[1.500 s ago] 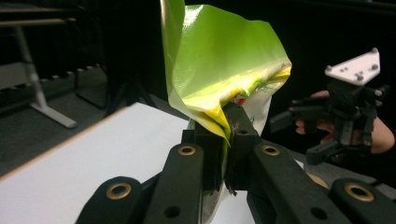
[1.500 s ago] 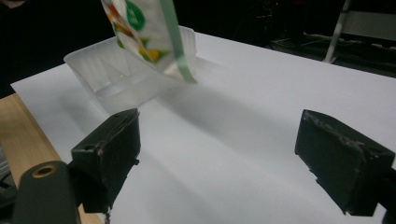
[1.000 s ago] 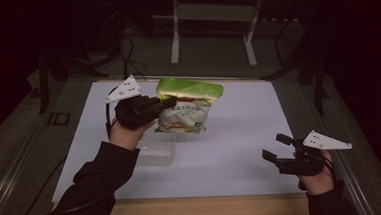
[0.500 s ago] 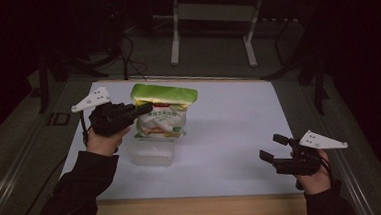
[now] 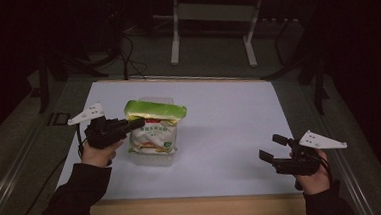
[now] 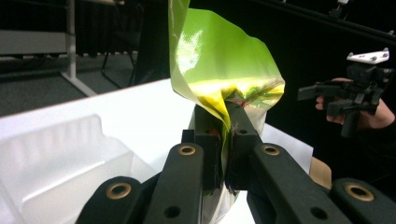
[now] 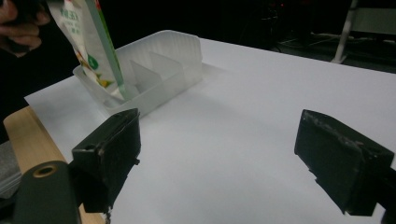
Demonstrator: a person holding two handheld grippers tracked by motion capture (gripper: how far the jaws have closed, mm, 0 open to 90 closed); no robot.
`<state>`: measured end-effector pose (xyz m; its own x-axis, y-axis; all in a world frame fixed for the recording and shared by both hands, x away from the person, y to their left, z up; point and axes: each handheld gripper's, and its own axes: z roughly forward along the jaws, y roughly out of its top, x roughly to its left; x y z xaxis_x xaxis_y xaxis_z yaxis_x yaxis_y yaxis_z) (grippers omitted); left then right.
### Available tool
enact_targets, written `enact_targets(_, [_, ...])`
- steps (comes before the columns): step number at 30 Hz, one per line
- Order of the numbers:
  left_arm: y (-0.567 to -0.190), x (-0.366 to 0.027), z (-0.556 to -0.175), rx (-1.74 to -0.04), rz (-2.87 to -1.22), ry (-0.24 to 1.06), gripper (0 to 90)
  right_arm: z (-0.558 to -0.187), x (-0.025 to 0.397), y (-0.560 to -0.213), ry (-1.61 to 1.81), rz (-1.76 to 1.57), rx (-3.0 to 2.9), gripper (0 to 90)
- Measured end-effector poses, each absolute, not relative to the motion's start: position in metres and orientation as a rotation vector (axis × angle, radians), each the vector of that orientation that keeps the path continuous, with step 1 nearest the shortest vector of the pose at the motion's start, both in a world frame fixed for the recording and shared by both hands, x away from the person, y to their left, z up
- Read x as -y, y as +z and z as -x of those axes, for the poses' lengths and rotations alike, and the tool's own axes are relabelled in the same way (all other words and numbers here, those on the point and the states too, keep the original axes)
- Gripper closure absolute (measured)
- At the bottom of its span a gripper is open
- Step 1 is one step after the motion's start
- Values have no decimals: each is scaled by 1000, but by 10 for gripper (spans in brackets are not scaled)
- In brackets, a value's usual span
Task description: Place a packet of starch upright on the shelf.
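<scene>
I judge I'm putting the bag (image 5: 154, 132) into the clear tray (image 7: 159, 77); next I should lower it until it sits inside, then let go. My left gripper (image 6: 223, 140) is clamped on the bag's green top edge, the bag hanging below its jaws with its foot in the tray. My right gripper (image 5: 276, 150) hangs wide open, empty, well apart.

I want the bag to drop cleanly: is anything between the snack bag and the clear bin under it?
Nothing visible blocks it. The left claw holds the snack bag above the clear divided bin; its lower corner already dips into one open compartment beside a divider.
</scene>
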<state>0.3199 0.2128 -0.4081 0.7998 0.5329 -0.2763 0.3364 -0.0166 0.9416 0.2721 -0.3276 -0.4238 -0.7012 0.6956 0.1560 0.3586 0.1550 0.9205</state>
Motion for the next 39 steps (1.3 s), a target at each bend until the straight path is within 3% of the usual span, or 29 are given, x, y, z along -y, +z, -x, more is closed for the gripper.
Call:
enact_targets(20, [-406, -222, -325, -721, -1785, 247, 865, -273, 325, -429, 1578, -1025, -2143, 146])
enact_targets(27, [-433, -209, -331, -747, -1890, 250, 864, -274, 325, -431, 1584, -1031, -2150, 146])
enact_targets(39, [-459, -231, -333, -765, -1798, 230, 862, -275, 323, -436, 1584, -1035, -2172, 147])
